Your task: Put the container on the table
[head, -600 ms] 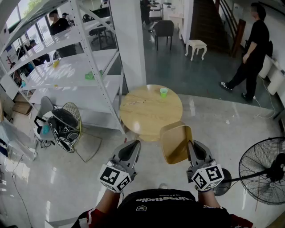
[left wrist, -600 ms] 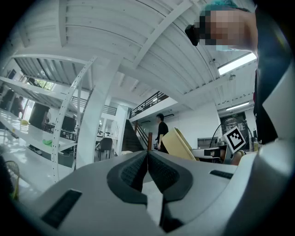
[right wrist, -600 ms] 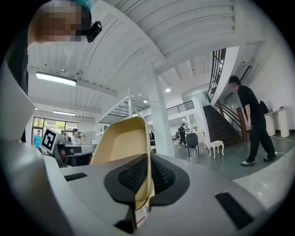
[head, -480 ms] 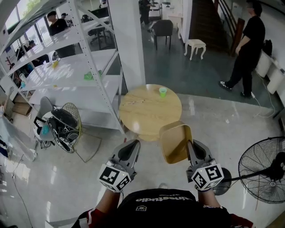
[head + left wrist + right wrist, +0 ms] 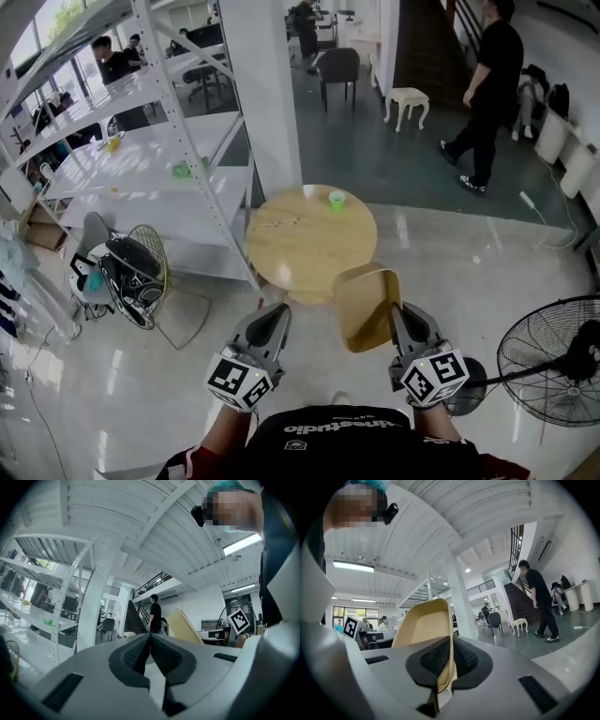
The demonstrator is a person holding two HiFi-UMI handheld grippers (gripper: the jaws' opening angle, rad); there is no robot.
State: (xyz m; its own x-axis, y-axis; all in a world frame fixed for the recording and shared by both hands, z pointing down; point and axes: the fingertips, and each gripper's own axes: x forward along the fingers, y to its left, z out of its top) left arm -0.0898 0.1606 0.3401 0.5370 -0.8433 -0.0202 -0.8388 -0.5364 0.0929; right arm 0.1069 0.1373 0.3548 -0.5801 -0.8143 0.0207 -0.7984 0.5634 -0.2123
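A glossy pale floor (image 5: pixel 450 272) spreads through an open hall, with a white metal shelf rack (image 5: pixel 141 159) on the left, a white pillar (image 5: pixel 267 94) behind it and a round wooden counter (image 5: pixel 309 239) in the middle. A small green cup (image 5: pixel 336 199) stands near the counter's far edge. A standing fan (image 5: pixel 553 361) is at the right, another fan (image 5: pixel 136 267) lies by the rack, and a person in black (image 5: pixel 483 89) walks in the background near a white stool (image 5: pixel 408 98). The right hand-held gripper (image 5: pixel 401 314) is clenched on the tan container (image 5: pixel 367 305). In the right gripper view its pads pinch one thin wall of the container (image 5: pixel 422 625), which rises up and to the left of the jaws. The container hangs in the air on the person's side of the counter. In the head view its far edge just overlaps the counter's near rim, and it does not rest on the counter. The left hand-held gripper (image 5: pixel 278 314) is held alongside, well apart from the container, its jaws pressed together with nothing between them. The left gripper view shows the two ribbed pads (image 5: pixel 161 653) meeting at their tips, with the container (image 5: pixel 185 627) off to their right.
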